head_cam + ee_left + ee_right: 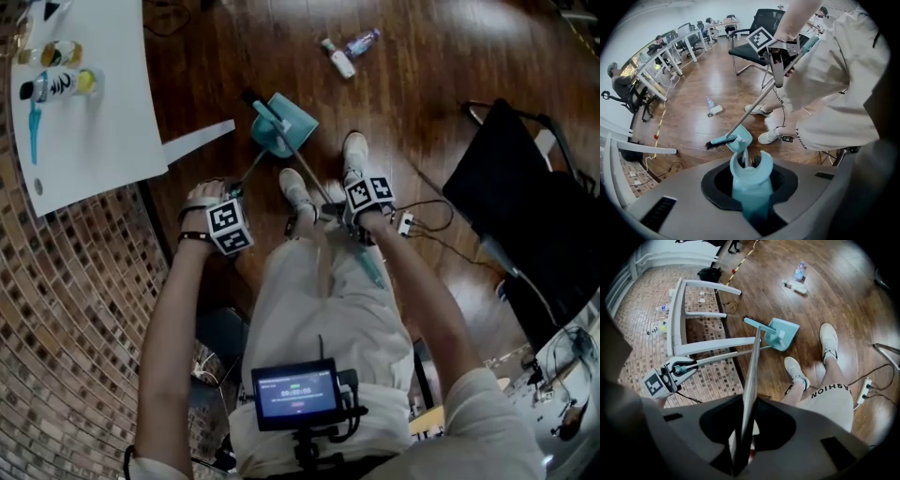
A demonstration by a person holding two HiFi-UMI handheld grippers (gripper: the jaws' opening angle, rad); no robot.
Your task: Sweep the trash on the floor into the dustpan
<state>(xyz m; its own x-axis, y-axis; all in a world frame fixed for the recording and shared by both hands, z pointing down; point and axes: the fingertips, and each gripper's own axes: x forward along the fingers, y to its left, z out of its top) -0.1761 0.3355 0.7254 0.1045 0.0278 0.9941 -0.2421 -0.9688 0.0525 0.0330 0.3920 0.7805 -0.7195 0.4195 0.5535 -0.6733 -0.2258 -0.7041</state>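
Two tools, two long handles, and the trash well out of reach of both. The wooden floor (422, 122) fills most of your downward view, with the white desk (94, 131) to your left and a black chair (525, 206) to your right. The dustpan (298, 120) sits on the floor just ahead of your shoes. The broom head (265, 116) lies against its far left side, bristles toward the desk. Your left tool (751, 180) is clamped on the teal grip of the dustpan handle (726, 355). Your right tool (743, 439) is closed tight on the broom shaft (753, 366). The trash, a small clear bottle (362, 40) and a white piece (339, 62) beside it, lies well beyond the pan, ahead and slightly right.

I judge the step in hand to be reaching for that trash. Carry the broom head past the bottle, set the bristles down behind it, and draw back in short strokes. A round bottle will likely roll, so keep the pan's lip flat on the boards and in line with the stroke.

The broom's long axis slopes from your right tool forward and down to the head. The dustpan handle runs down from your left tool, leaning forward to the pan. Which way the pan's mouth faces, I can't tell.
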